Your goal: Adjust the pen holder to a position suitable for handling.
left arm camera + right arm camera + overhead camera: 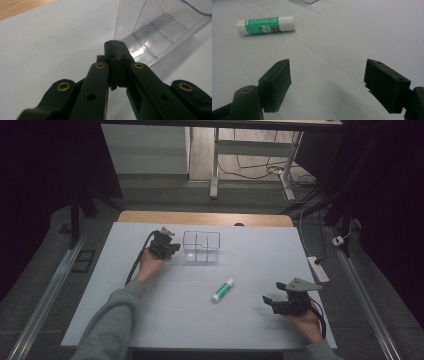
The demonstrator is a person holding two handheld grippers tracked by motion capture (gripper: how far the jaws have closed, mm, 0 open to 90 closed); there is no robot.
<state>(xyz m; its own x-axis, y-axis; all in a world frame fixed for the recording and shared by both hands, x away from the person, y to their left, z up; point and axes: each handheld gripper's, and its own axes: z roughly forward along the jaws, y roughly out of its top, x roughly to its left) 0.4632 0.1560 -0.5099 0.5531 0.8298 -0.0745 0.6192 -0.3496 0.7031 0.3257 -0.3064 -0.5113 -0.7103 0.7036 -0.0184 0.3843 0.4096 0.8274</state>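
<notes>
Now the green-and-white glue stick lies slantwise, white cap toward the clear plastic divided box, which holds nothing; left gripper pinched closed on nothing beside it, right gripper gaping wide.

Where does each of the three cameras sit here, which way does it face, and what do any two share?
High view: above the person's side, looking forward and down on the table; both forearms, left gripper, right gripper.
Left gripper view: rides the left gripper, jaws shut, tips at the clear box.
Right gripper view: rides the right gripper, jaws open, low over the table, facing the glue stick.
Shared: high and left show the clear box; high and right the glue stick.
</notes>
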